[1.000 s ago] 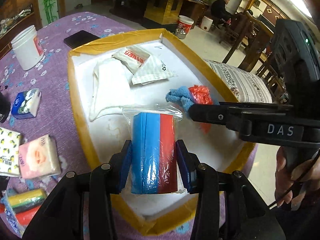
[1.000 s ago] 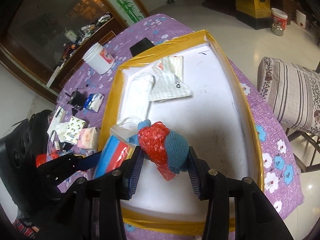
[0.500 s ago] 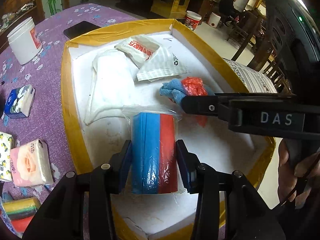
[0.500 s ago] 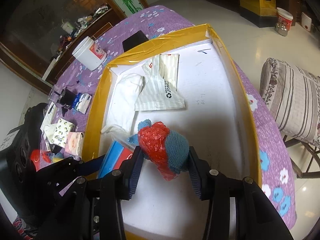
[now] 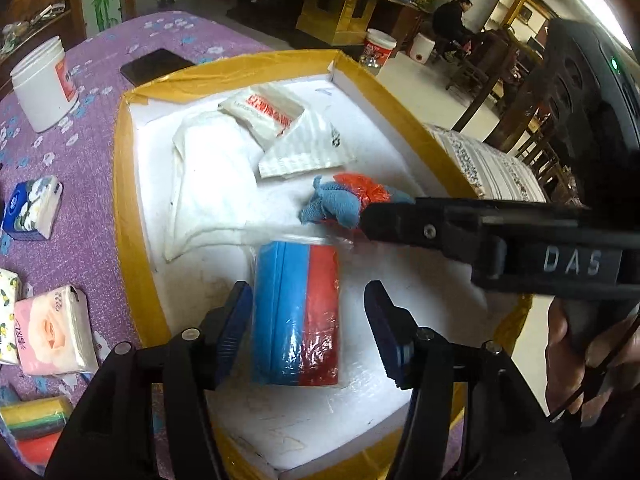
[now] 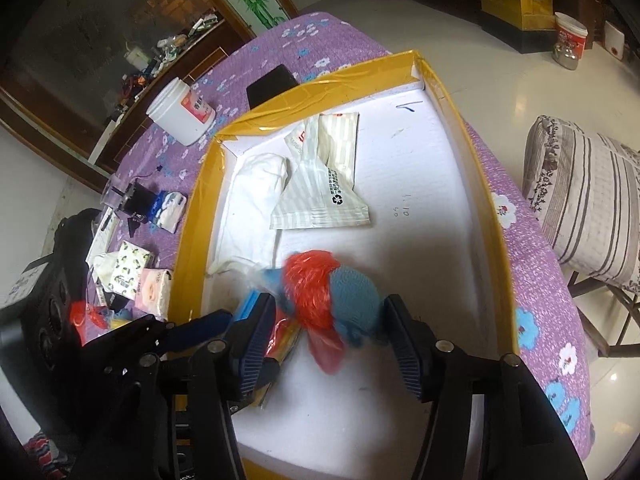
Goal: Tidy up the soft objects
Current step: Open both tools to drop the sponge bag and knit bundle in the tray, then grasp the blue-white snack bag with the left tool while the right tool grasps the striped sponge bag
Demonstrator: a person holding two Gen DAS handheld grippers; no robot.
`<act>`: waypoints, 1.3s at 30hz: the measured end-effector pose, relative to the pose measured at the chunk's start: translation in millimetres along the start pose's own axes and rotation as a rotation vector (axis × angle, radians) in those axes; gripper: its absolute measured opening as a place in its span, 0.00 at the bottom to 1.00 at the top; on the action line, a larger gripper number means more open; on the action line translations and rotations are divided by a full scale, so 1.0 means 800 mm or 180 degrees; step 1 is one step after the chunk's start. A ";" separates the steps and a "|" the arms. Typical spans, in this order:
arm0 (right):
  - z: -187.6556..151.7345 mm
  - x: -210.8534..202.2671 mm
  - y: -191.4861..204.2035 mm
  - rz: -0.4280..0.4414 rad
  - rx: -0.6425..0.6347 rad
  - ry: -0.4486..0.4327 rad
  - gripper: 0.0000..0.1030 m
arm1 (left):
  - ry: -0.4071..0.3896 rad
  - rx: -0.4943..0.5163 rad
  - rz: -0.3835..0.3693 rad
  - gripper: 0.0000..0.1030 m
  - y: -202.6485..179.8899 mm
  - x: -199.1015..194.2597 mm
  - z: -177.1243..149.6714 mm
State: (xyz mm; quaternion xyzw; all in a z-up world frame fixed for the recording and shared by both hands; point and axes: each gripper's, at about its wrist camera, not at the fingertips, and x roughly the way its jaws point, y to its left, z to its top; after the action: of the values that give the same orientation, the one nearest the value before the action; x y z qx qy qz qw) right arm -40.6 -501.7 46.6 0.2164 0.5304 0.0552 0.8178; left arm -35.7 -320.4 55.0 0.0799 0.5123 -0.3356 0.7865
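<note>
A blue and red pack in clear plastic (image 5: 296,312) lies on the floor of the white foam tray with a yellow taped rim (image 5: 132,200). My left gripper (image 5: 308,320) straddles it. Its jaws are opening, with a clear gap on the pack's right side. In the right wrist view a blue cloth bundle wrapped in red mesh (image 6: 328,296) sits blurred between the fingers of my right gripper (image 6: 328,340). Those jaws are opening too, and the pads stand off the bundle. The bundle (image 5: 344,200) lies just beyond the pack, beside the right gripper's finger (image 5: 400,220).
A white cloth (image 5: 208,184) and two flat packets (image 5: 308,152) lie at the tray's far end. Tissue packs (image 5: 52,332), a white jar (image 5: 44,80) and a phone (image 5: 156,66) sit on the purple tablecloth to the left. A striped cushion (image 6: 592,200) is on the right.
Both pairs of jaws have spread apart. The pack now lies loose on the tray floor, and the cloth bundle has slipped down out of the right pads.
</note>
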 end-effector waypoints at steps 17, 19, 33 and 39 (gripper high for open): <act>-0.011 -0.068 0.032 -0.0162 0.0034 -0.0461 0.59 | -0.0365 0.0110 -0.0217 0.67 0.014 -0.064 0.007; -0.018 -0.079 0.032 -0.0191 0.0054 -0.0552 0.63 | -0.0370 0.0125 -0.0250 0.67 0.014 -0.070 0.007; -0.075 -0.120 0.025 -0.0284 0.0229 -0.0735 0.63 | -0.0396 0.0085 -0.0422 0.67 0.042 -0.103 -0.005; -0.092 -0.120 0.027 -0.0291 0.0289 -0.0740 0.63 | -0.0411 0.0057 -0.0426 0.67 0.050 -0.111 -0.012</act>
State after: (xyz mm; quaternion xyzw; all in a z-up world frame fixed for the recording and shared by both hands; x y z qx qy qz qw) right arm -145.0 -491.3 111.1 0.2338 0.4433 -0.0316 0.8648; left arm -41.1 -245.9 117.9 0.0308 0.4616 -0.3964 0.7930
